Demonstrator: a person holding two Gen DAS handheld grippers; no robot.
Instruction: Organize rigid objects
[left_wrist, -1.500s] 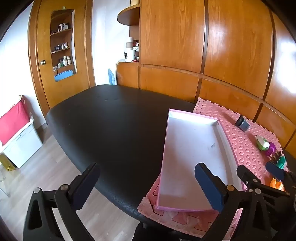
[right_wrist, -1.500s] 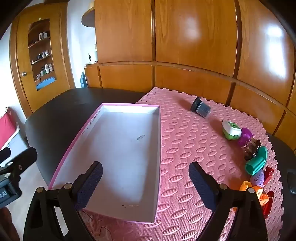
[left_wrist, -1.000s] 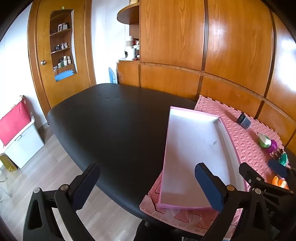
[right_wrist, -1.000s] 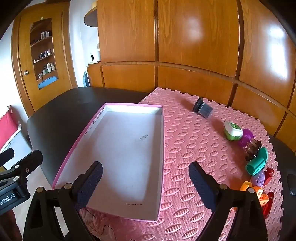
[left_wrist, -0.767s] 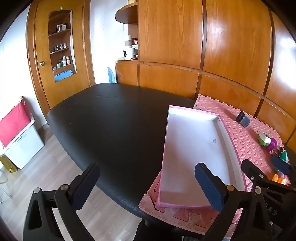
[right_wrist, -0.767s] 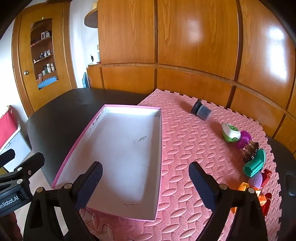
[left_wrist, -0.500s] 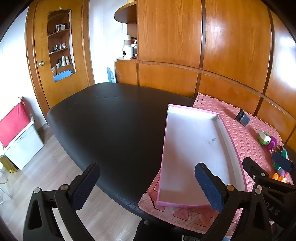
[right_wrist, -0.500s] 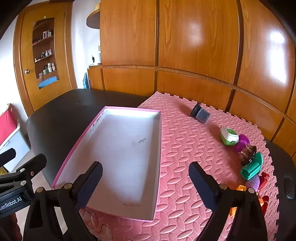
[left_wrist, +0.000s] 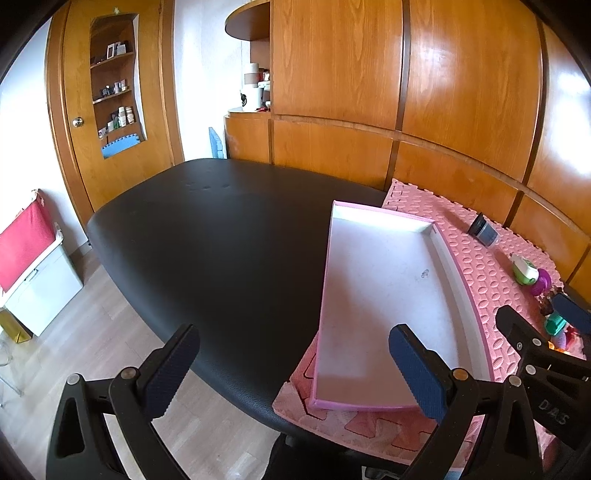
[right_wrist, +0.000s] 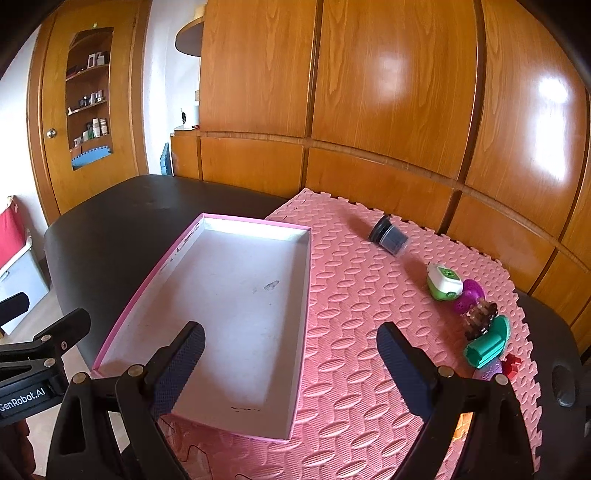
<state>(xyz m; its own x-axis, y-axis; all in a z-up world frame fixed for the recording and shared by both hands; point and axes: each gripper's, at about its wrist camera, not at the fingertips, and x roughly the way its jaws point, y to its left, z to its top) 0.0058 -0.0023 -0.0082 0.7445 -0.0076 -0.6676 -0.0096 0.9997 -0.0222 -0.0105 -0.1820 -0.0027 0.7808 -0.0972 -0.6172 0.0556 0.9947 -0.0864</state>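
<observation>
My left gripper (left_wrist: 293, 363) hangs wide open and empty over the table (left_wrist: 207, 236) edge. The tray (right_wrist: 236, 295) sits bare on the mat (right_wrist: 362, 302), overhanging its left side, so I judge a nudge could tip it. My right gripper (right_wrist: 290, 363) gapes empty too. The toys (right_wrist: 476, 317) crowd the mat's right edge, touching; a grab there may knock neighbours off. The jar (right_wrist: 389, 236) lies sideways and may roll.

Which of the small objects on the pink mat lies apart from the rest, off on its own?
The dark jar, lying on its side toward the mat's far edge. The others, from the green-and-white toy to the teal piece, are bunched along the right edge.
</observation>
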